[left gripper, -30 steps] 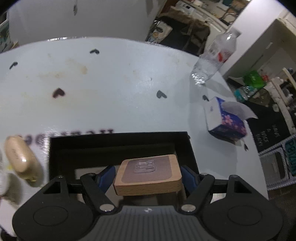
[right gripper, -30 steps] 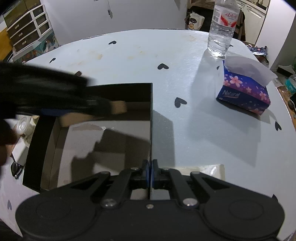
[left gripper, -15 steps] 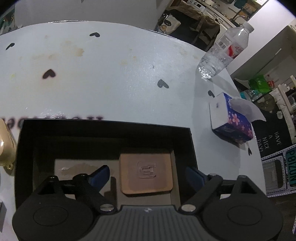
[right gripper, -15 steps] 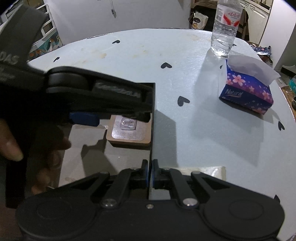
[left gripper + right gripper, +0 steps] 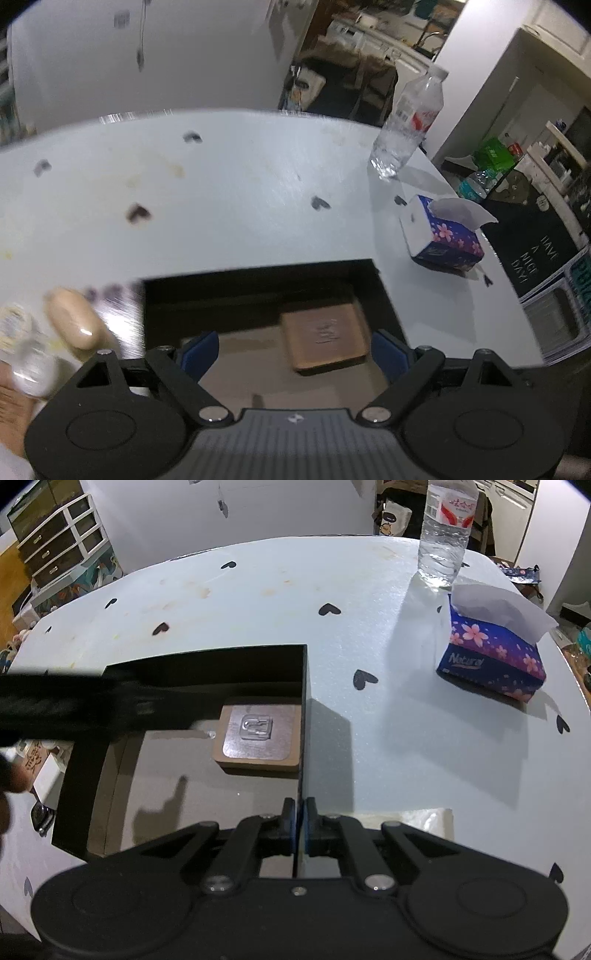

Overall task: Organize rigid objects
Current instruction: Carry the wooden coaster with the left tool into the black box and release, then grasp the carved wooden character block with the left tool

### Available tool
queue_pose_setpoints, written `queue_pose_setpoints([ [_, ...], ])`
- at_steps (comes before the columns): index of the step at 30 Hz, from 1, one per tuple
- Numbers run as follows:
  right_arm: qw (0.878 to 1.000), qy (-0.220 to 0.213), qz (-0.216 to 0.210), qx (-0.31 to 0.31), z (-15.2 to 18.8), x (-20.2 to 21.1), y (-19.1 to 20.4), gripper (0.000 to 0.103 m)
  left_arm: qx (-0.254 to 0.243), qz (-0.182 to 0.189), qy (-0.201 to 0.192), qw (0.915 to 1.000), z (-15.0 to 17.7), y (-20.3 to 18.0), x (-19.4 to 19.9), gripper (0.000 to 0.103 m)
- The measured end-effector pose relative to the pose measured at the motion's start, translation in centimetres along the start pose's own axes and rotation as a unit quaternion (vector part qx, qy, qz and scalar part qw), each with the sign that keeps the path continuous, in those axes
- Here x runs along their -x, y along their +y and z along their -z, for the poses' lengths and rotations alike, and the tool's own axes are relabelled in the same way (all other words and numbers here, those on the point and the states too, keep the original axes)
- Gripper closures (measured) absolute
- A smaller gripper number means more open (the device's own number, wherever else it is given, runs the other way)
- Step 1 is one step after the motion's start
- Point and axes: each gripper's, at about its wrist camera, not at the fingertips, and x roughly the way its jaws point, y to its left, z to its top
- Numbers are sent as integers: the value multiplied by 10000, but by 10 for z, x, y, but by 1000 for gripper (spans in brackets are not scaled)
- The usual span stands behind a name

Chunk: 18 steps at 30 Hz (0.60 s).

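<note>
A square wooden block [image 5: 325, 338] with a clear plastic hook on top lies flat inside a black open box [image 5: 255, 291], against its right wall; it also shows in the right wrist view [image 5: 260, 738]. My left gripper [image 5: 295, 352] is open and empty, above the box, clear of the block. My right gripper [image 5: 300, 825] is shut on the right wall of the box [image 5: 303, 716]. A beige oval case [image 5: 74, 328] lies on the table left of the box.
A water bottle [image 5: 445, 531] stands at the far right of the white table [image 5: 258, 602]. A blue tissue box [image 5: 491, 653] lies near it. Small clear items [image 5: 22, 350] sit at the left edge, blurred.
My left gripper let go of the wooden block, which now lies in the box, and has drawn back and up to the left. My right gripper keeps its hold on the box wall.
</note>
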Motion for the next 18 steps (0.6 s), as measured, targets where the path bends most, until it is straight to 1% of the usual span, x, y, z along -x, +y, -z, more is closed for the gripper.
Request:
queue_pose_setpoints([
  [3,10000,-7,5,-44,0,0,0,99,-186,-248,-232,9993,8,11,17,13],
  [6,10000,-17,30,-73,1,0,0,99,-216,-439,-427,9979,18,27,33,12],
  [11,9999,-22,65,-113,0,0,1,99,-27,-640,-645,9959,37,63,55,10],
  [18,9998,-14,66,-172,1,-1,-1,99,295,-895,-740,9928,68,118,73,10],
])
